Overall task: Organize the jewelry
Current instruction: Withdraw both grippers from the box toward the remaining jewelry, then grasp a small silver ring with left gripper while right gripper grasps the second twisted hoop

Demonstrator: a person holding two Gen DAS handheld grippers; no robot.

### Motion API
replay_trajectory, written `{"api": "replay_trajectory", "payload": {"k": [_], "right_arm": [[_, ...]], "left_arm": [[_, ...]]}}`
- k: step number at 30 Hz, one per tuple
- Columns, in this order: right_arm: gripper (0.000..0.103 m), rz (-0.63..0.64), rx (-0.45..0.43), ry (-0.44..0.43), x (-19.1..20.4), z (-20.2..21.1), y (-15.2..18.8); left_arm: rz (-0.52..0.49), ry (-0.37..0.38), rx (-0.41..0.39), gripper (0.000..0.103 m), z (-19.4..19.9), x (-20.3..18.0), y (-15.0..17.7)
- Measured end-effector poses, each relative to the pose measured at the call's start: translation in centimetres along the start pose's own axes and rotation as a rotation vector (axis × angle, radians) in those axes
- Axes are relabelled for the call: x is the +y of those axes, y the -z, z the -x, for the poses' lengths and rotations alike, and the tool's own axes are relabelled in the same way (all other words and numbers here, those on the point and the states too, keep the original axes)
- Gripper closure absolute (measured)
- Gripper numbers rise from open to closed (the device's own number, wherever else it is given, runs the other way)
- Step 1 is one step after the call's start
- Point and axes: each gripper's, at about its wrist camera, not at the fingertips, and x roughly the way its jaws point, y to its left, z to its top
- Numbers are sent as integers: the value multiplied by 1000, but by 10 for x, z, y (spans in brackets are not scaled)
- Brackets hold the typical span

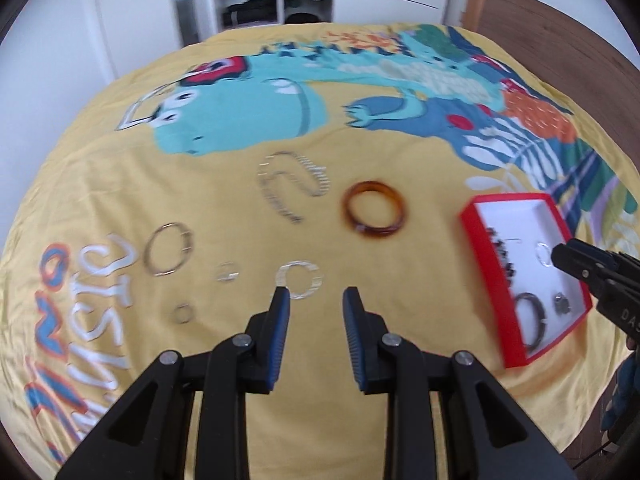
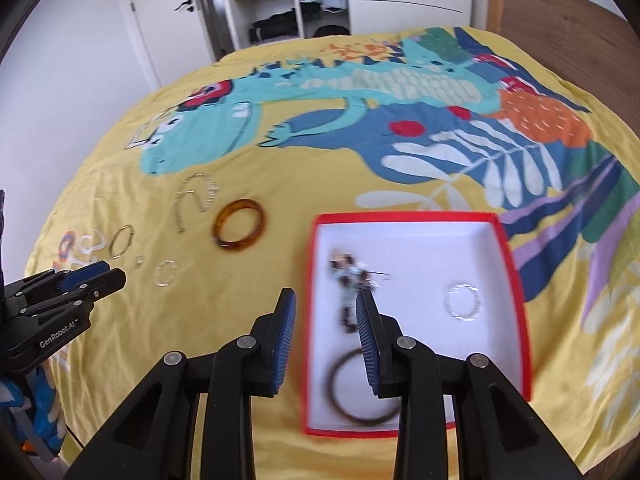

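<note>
Sorting step, judged. My left gripper (image 1: 314, 300) was agape, empty, silver ring (image 1: 300, 279) at twelve o'clock. Right gripper (image 2: 326, 306) agape over red box (image 2: 514, 264). Next: straddle ring, pinch.

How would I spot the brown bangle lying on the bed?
Find the red box on the yellow bedspread. Left of it, outside, lies the amber bangle. It is the only thick, translucent brown ring; its neighbours are thin and silvery.
</note>
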Motion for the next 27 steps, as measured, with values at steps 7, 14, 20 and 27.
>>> {"api": "replay_trajectory", "payload": {"k": [7,14,20,27], "right_arm": [[66,70,11,-87,63,-18,1],[58,147,46,-154,118,-46,9],[50,218,74,-186,156,-86,18],[46,218,103,-192,175,-127,15]], "left_arm": [[94,-76,-9,71,7,72,19],[186,-68,3,69,-11,122,36],[222,-3,22,58,-32,138,43],[230,14,64,58,-66,139,41]]}}
